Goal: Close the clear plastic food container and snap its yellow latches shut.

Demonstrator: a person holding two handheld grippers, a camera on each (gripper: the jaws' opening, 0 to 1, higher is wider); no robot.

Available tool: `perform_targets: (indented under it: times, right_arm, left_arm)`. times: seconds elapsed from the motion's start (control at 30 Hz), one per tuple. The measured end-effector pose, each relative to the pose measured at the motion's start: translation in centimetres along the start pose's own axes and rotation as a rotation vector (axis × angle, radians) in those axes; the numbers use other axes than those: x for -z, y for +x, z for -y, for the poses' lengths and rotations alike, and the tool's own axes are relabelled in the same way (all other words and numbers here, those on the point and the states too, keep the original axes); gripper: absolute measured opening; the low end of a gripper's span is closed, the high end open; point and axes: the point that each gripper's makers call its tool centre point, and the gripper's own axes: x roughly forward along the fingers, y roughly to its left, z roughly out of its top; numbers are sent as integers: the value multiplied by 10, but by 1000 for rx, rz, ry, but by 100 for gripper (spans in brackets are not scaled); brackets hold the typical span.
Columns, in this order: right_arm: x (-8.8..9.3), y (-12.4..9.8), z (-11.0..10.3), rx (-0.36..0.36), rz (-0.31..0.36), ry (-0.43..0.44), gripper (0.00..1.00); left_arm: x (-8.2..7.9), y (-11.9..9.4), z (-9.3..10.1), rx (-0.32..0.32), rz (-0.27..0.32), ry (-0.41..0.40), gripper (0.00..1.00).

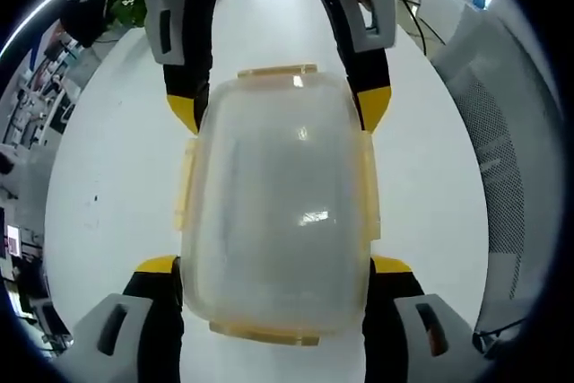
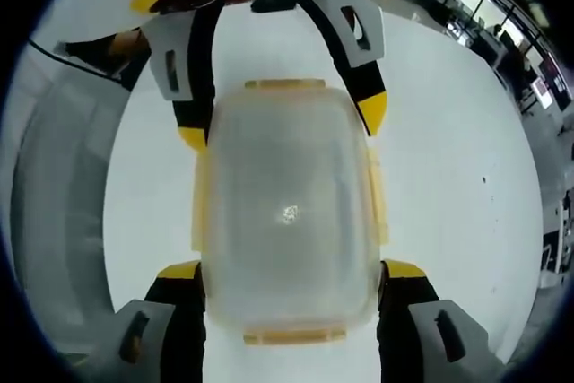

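Note:
A clear plastic food container lies on the white table with its lid on. Yellow latches run along its sides, and the end latches stick out a little. My left gripper straddles the near end, its yellow-tipped jaws pressed against both long sides. My right gripper reaches in from the far end and clamps that end the same way. In the right gripper view the container sits between my right gripper below and my left gripper above.
A grey mesh chair back curves along the table's right edge. A green plant and cluttered office desks lie beyond the far left. In the right gripper view a grey curved chair stands at left and desks at right.

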Motion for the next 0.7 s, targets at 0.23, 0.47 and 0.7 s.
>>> perform_targets:
  times: [0.23,0.47,0.7]
  right_arm:
    - [0,-2,0,12,15,8,79]
    - [-2,-8,3,61,35,7,81]
    - [-14,-23,8,112,103,68,83]
  left_arm:
    - [-2,1,0,-26,21,-14,85]
    - [-4,-2,2,-37,46,-39,86]
    - [-12,-14,-4,-71,93,-92,87]
